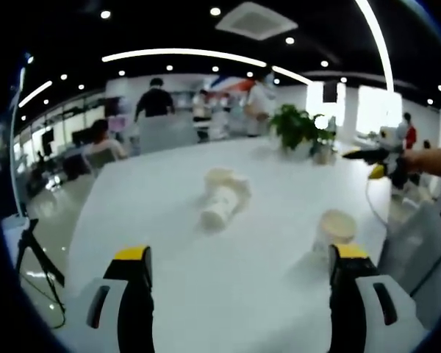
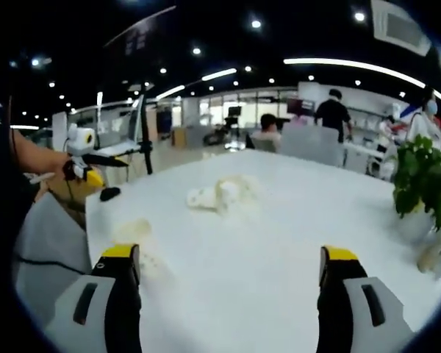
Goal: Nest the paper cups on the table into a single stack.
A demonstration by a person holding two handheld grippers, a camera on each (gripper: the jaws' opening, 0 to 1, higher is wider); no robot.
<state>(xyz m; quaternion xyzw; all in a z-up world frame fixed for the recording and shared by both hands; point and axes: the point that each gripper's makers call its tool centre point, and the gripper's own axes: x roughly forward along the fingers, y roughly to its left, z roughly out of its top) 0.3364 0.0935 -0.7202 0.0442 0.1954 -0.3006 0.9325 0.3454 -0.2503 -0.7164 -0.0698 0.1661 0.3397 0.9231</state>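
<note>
In the left gripper view, the left gripper (image 1: 239, 276), with black jaws tipped in yellow, stands wide apart at the bottom of the frame and holds nothing. Just beside its right jaw, an upright pale paper cup (image 1: 336, 229) sits on the large white table (image 1: 169, 206). Farther out, near the table's middle, a small cluster of pale paper cups (image 1: 224, 197) lies on its side; the blur makes it hard to tell how many there are. At the far right, the right gripper (image 1: 373, 155) is held above the table edge by a person's hand (image 1: 426, 160). A green potted plant (image 1: 294, 129) stands at the table's far end, with people in the office behind it.

In the right gripper view, the right gripper (image 2: 231, 276) is also spread wide and empty. The upright cup (image 2: 134, 234) stands near its left jaw, the toppled cluster (image 2: 222, 194) lies ahead, and the plant (image 2: 425, 180) sits at the right. The left gripper (image 2: 95, 168) shows at the far left.
</note>
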